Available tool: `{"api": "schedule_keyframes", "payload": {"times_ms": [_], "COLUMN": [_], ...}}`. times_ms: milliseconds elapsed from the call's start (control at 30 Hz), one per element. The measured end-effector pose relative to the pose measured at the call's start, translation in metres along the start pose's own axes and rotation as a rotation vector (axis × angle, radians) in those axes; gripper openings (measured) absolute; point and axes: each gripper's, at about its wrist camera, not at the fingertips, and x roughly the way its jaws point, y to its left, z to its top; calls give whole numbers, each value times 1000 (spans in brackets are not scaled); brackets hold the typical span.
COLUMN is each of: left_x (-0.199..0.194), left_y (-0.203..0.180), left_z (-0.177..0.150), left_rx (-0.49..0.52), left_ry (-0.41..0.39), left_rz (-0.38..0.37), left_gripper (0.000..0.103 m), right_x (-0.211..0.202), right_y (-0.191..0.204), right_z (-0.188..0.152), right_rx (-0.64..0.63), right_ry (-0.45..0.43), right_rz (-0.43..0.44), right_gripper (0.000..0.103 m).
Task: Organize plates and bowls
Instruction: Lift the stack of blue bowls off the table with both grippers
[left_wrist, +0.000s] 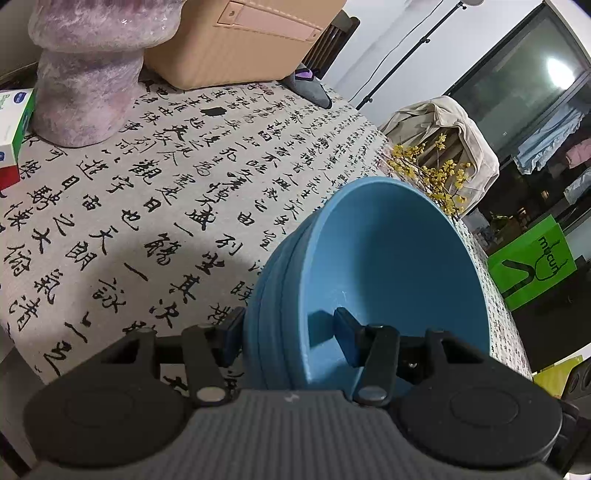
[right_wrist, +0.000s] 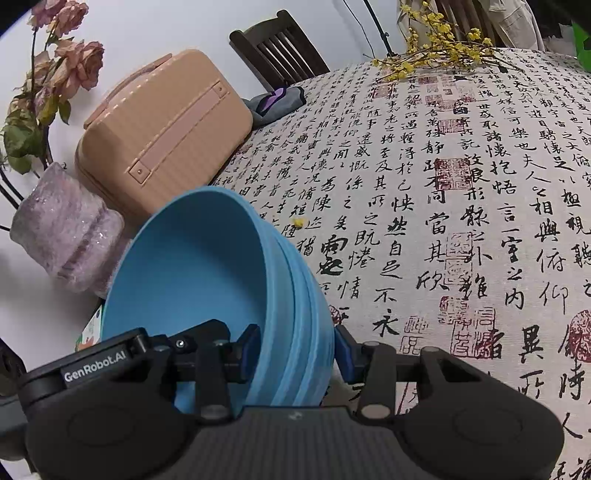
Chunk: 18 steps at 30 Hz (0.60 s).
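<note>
Both grippers clamp the blue bowl stack: your left gripper (left_wrist: 288, 338) and right gripper (right_wrist: 295, 349) each have their jaws part-closed across the rim of the blue bowl stack (right_wrist: 207, 273), which is tilted above the surface (right_wrist: 443, 184). Keep both grips level while lowering. Open cloth lies ahead; avoid the beige case (right_wrist: 162, 125) and vase (left_wrist: 85, 85).

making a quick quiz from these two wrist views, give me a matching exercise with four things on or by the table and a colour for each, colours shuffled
Things:
1. stack of bowls
2. small case
3. flowering twigs
4. paper bag

Colours:
A. yellow
B. green
C. blue
D. peach pink

Pairs: 1-C, 2-D, 3-A, 4-B
</note>
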Motion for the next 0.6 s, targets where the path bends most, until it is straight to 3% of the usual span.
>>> {"api": "schedule_keyframes", "payload": {"times_ms": [600], "left_x": [-12], "left_y": [-25], "left_z": [-11], "left_rx": [39], "left_ry": [-29], "left_rz": [-6], "left_gripper": [52], "right_x": [-27], "right_y": [-9], "right_z": [-4], "right_rx": [22], "right_ry": [-36], "right_rz": [14], "right_gripper": [42]}}
